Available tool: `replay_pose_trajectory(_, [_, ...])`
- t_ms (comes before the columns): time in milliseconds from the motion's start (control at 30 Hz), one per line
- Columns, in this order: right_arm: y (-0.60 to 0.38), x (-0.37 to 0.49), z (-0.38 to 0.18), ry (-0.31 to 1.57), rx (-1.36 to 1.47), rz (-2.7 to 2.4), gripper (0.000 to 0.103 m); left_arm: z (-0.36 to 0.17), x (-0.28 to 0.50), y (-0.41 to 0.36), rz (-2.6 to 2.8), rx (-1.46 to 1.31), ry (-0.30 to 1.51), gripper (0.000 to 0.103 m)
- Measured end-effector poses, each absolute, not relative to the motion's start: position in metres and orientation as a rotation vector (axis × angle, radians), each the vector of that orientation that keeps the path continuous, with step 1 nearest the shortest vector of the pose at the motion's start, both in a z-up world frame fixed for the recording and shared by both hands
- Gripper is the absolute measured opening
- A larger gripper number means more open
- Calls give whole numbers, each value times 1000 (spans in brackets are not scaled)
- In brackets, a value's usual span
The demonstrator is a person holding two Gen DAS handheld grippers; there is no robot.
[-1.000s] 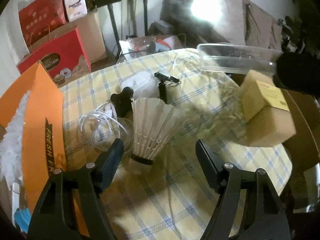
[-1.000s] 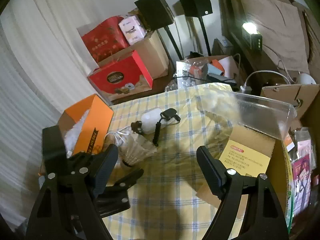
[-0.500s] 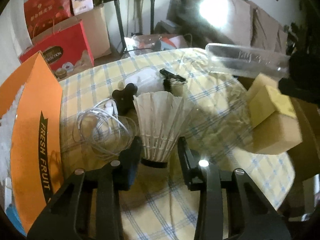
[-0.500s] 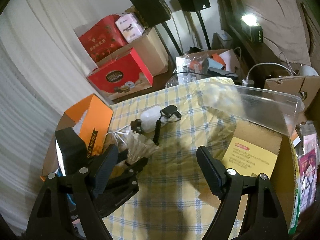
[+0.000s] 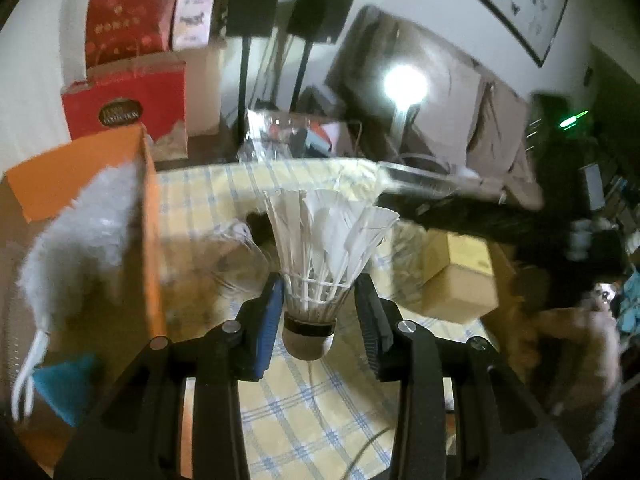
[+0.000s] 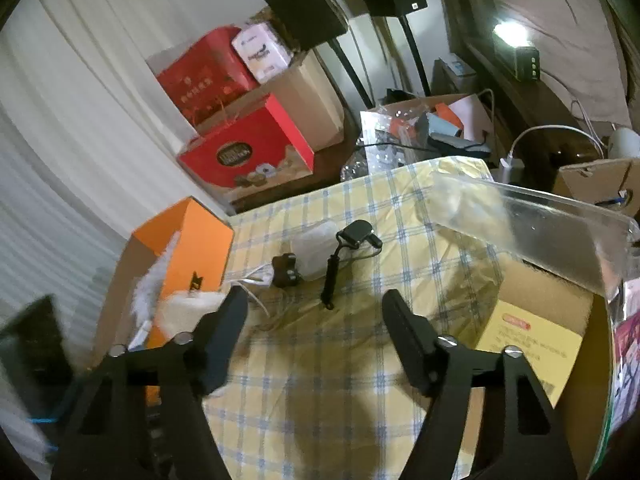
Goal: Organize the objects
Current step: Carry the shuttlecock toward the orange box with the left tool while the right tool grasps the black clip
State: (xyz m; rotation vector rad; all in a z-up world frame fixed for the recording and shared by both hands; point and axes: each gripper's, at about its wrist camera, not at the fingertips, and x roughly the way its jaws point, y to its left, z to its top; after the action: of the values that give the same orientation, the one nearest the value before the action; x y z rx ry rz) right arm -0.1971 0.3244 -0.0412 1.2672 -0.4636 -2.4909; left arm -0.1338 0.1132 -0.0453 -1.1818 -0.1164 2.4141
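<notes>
The left gripper (image 5: 318, 314) clamps a white feathered shuttlecock (image 5: 320, 256) at its skirt base, cork toward the camera, feathers pointing away; the open orange cardboard box (image 5: 120, 184) sits just left. The right gripper (image 6: 316, 330) hangs open, empty, over the checked tablecloth (image 6: 320, 360).

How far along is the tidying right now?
Done: fluffy white items sit in the orange box. In hand: the left hand-held gripper grips the shuttlecock, lifted. Left: the white earbud case, black strap and white cable lie on the checked tablecloth. Right hand-held gripper open, empty.
</notes>
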Motion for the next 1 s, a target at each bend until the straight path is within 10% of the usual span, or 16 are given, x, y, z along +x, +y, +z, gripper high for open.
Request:
replay_pose_trajectory(833, [272,-261,-114,-255,1484,-2480,34,-20,-146,60,2495,-1154,-194,34])
replay_pose_trajectory(1000, [270,-263,-124,-231,1507,-2478,14,-21,-146,50,2504,-1158,-217,34])
